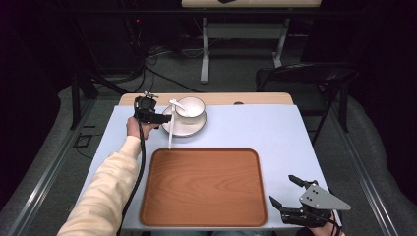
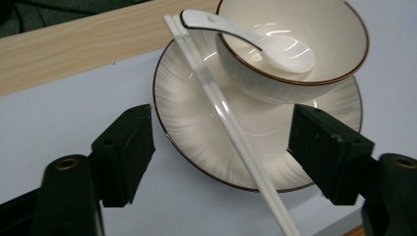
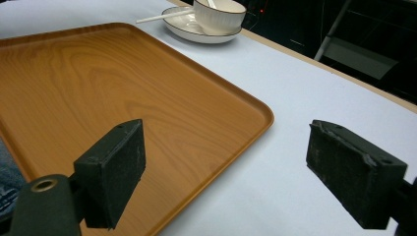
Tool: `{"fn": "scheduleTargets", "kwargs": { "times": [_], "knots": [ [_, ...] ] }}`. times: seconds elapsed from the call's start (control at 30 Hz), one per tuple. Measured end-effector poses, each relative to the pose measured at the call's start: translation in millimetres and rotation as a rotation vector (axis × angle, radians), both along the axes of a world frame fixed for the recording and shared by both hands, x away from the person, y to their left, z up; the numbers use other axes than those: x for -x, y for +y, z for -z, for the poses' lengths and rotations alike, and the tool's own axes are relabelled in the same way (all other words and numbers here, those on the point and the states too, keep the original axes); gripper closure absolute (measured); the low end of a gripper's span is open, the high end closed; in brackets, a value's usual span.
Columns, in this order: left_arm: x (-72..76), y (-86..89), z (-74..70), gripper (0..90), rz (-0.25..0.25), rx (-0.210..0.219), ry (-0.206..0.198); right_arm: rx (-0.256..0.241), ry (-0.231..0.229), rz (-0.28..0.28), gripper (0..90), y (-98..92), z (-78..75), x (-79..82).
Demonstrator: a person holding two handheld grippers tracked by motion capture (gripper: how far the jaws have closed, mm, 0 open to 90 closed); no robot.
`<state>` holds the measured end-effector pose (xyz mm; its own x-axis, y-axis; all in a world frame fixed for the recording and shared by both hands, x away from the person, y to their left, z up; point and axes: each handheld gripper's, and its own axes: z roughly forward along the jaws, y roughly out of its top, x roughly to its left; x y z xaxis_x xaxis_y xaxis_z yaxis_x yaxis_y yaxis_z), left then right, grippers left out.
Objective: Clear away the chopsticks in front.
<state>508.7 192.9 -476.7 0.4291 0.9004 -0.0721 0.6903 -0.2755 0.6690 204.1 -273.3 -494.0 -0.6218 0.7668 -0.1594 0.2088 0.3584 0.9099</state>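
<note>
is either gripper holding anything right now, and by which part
Nothing is held. The left gripper has open jaws on either side of the chopsticks and plate; the right gripper is open by the tray.

Between the left jaws, the chopsticks run off the bottom edge; the bowl hides the plate behind it.

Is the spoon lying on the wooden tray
No, the spoon rests inside the bowl on the plate, apart from the tray.
</note>
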Motion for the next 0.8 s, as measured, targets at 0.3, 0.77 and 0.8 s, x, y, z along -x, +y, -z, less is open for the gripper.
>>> {"fn": "scheduleTargets", "kwargs": {
  "times": [0.3,0.77,0.8],
  "knots": [
    [-17.1,-2.7,14.4,38.8,-0.031,0.008,0.043,0.000,0.000,0.000,14.3,-0.1,0.0,0.0],
    [-39.0,-12.8,28.5,58.3,-0.076,0.002,0.085,-0.005,0.001,0.001,14.3,-0.4,0.0,-0.1],
    [-39.0,-12.8,28.5,59.7,-0.076,0.002,0.085,-0.006,0.000,0.002,14.3,-0.6,-0.1,0.0]
  ]
}}
